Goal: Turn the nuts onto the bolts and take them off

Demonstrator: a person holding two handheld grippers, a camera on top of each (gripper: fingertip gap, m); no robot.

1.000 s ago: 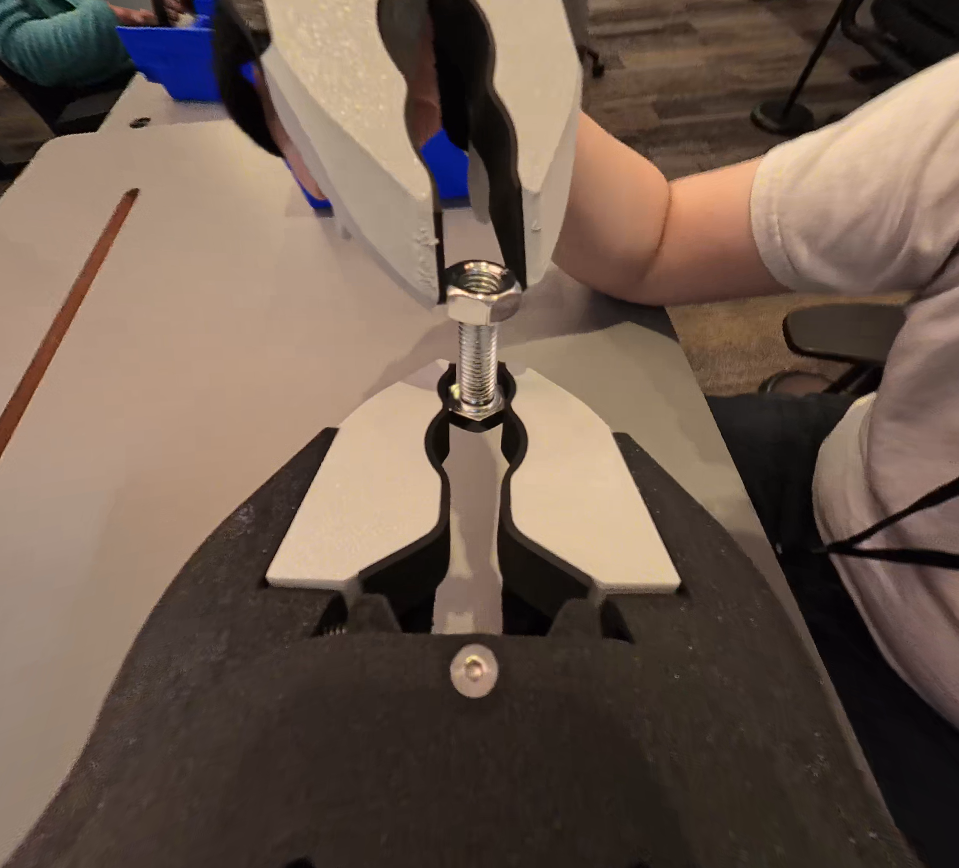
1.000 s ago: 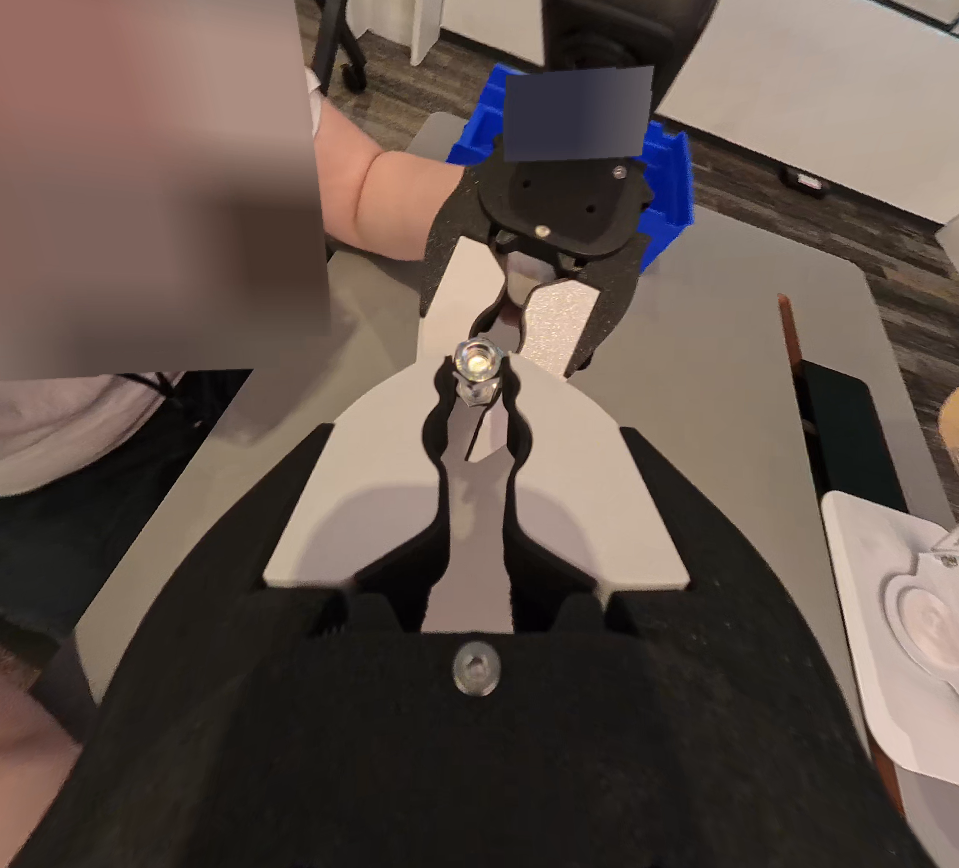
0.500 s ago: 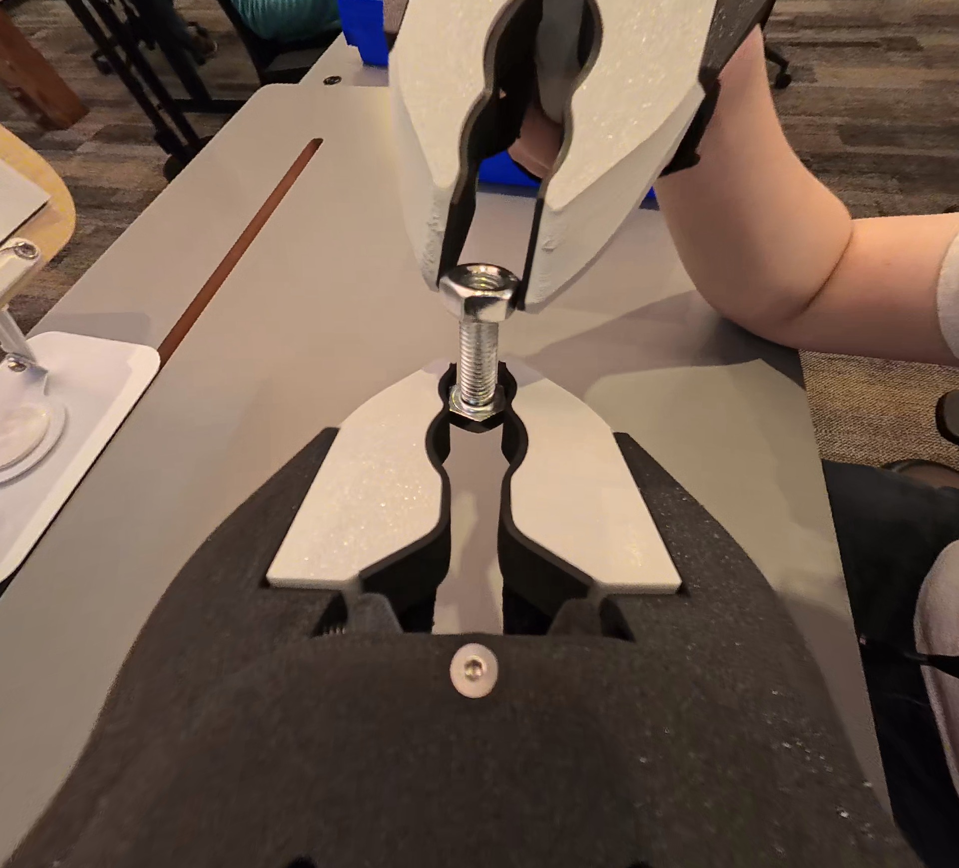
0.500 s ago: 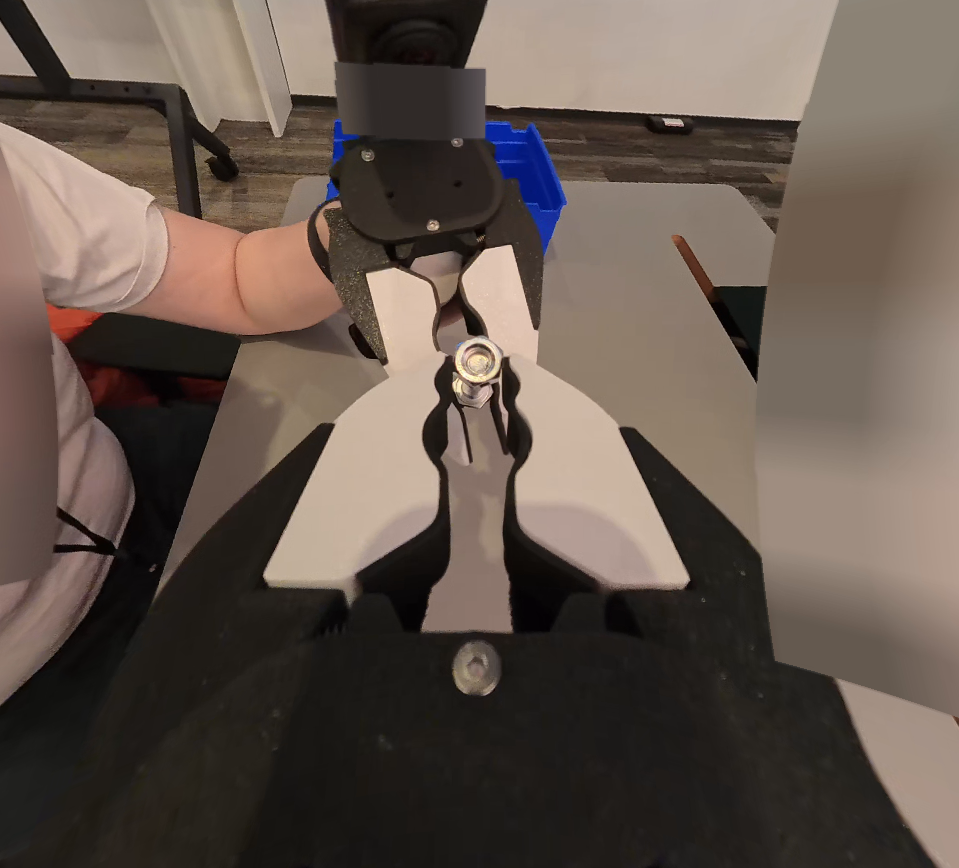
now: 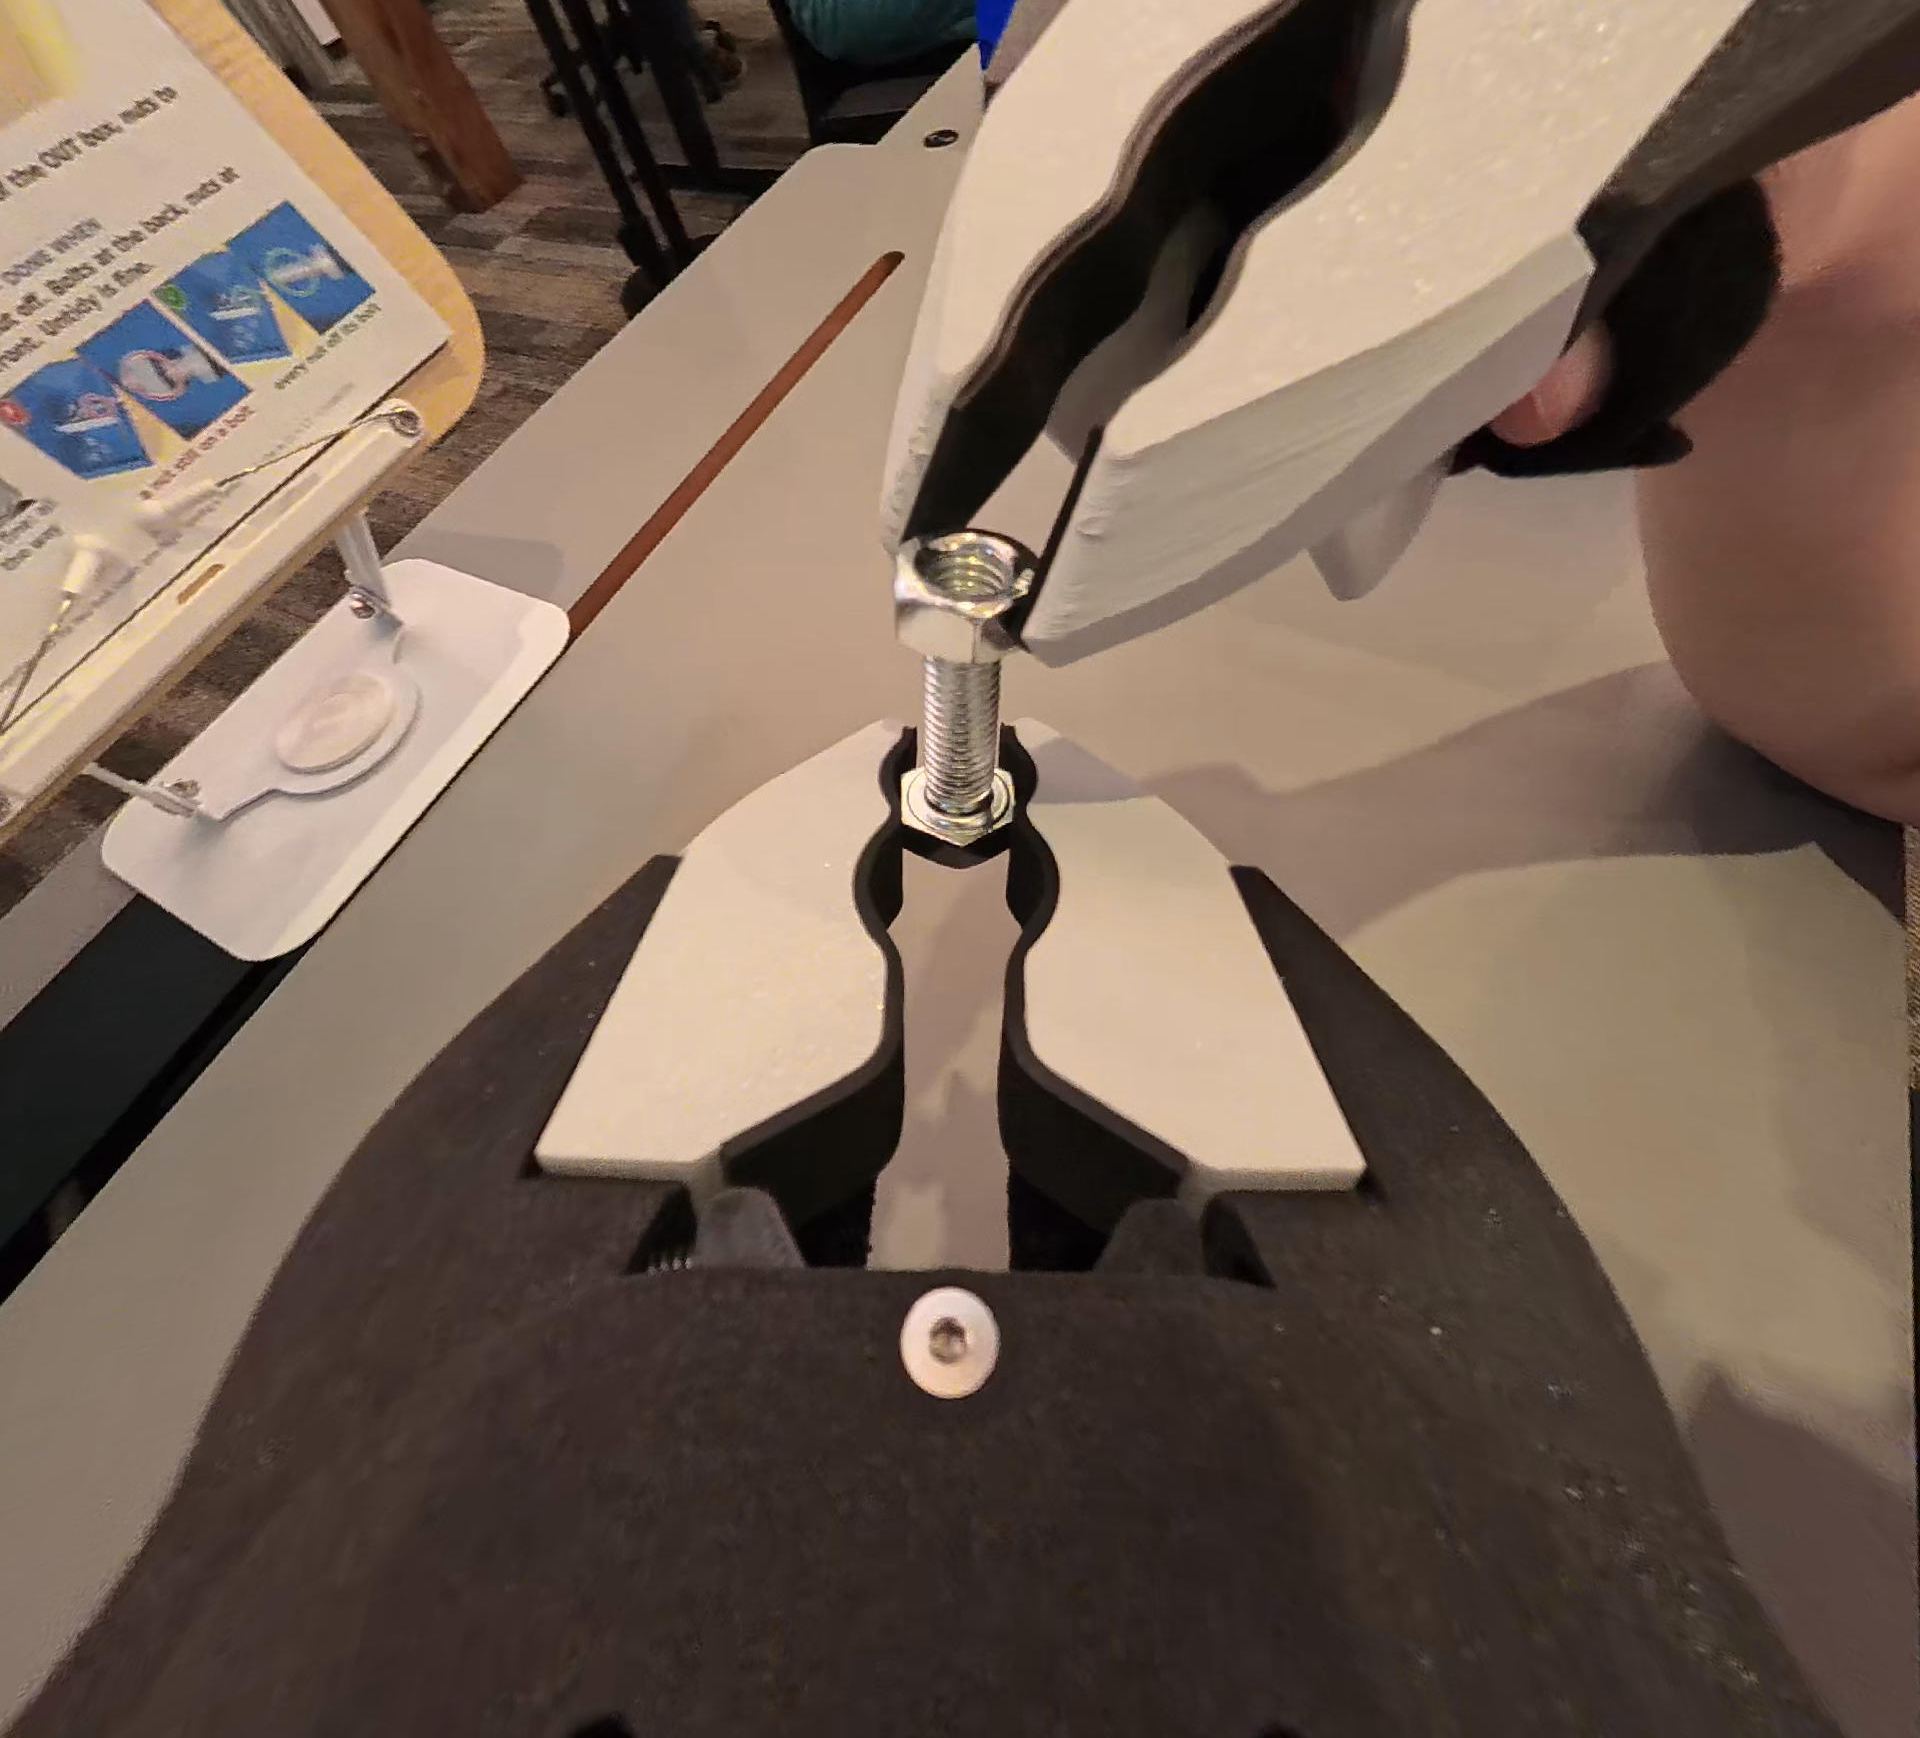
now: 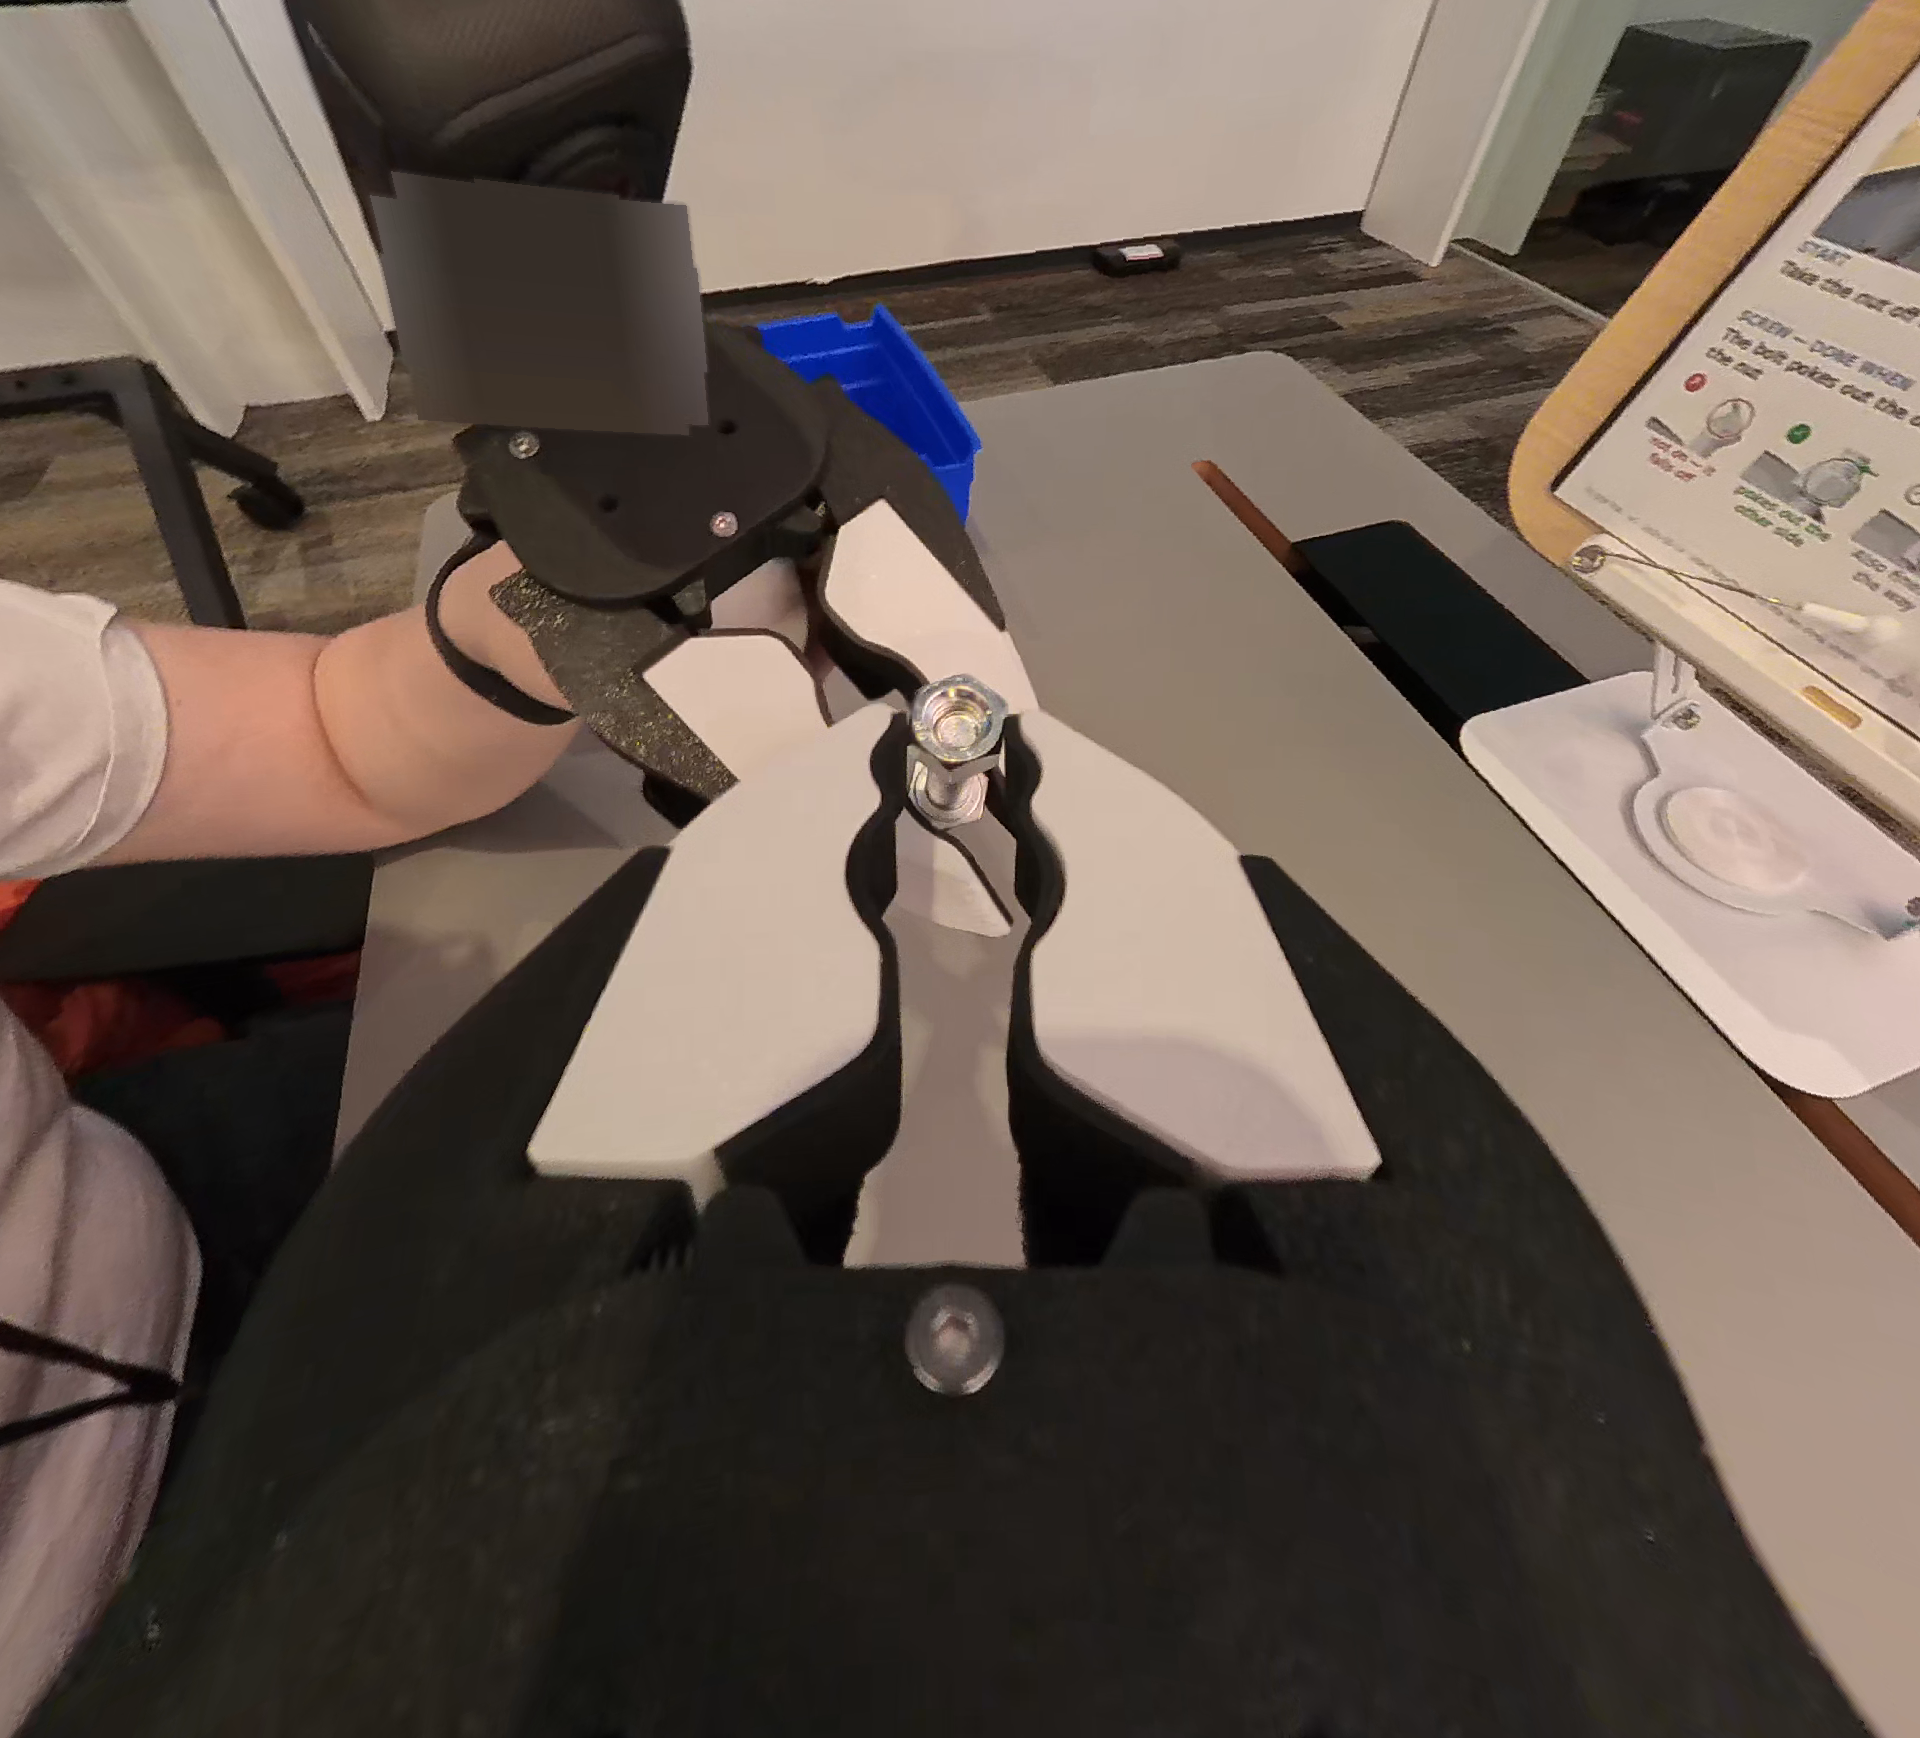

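Note:
A silver bolt (image 5: 961, 712) stands upright above the grey table (image 5: 665, 670). My left gripper (image 5: 958, 753) is shut on its hex head (image 5: 958, 818), low between the fingertips. A silver nut (image 5: 961, 589) sits on the top end of the thread. My right gripper (image 5: 971, 582) comes down from the upper right and is shut on the nut. In the right wrist view the nut (image 6: 956, 730) sits between my right gripper's tips (image 6: 958, 732), with the bolt head (image 6: 943, 810) just below. The left gripper (image 6: 790, 649) reaches in from the left, its tips hidden under my right fingers.
A tilted instruction board on a white base (image 5: 332, 722) stands at the table's left edge; it also shows in the right wrist view (image 6: 1714, 857). A blue bin (image 6: 883, 400) is at the far end. A brown slot (image 5: 727, 452) runs along the table. A forearm (image 5: 1808, 608) rests at right. Spacing between my two grippers at the tips: around 5 cm.
Both grippers have turned around the bolt: the right gripper swung from the upper left to the upper right in the left wrist view. The nut stays gripped at the top of the thread.

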